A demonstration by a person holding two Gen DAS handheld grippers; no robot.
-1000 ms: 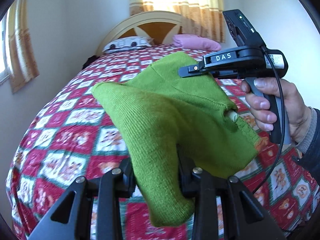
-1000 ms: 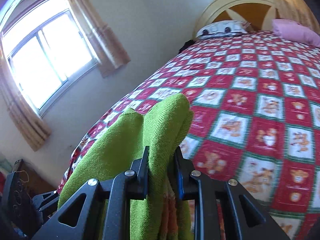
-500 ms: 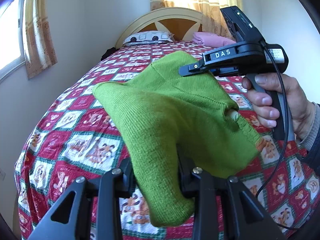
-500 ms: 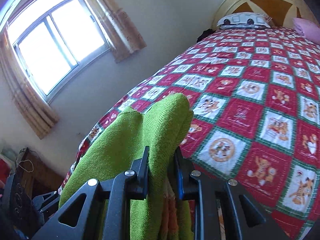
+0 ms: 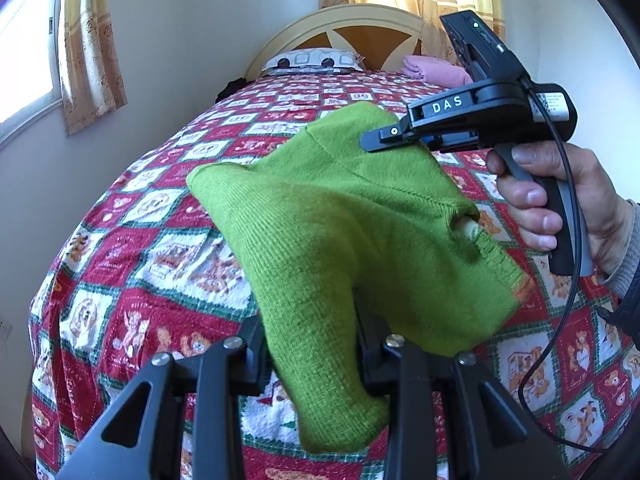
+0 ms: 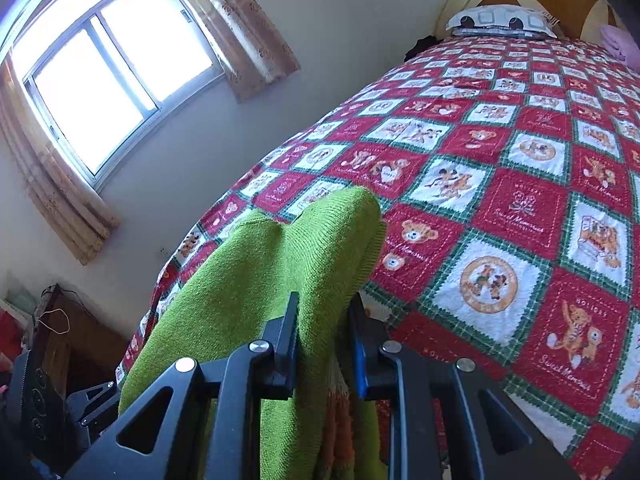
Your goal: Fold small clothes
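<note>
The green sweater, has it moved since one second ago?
Yes. The green sweater, clamped by both grippers, has moved back toward the bed's foot: the headboard looks farther away.

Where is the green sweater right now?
The green sweater hangs in the air above the patterned bedspread, pinched between the left gripper near the bed's foot and the right gripper.

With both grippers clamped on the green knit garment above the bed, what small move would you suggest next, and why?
I would probably lower both grippers together toward the quilt so the green knit garment can be laid flat. The left gripper and right gripper each pinch it, and it hangs bunched in the air between them, apparently clear of the bed, so no neat fold seems possible yet.
</note>
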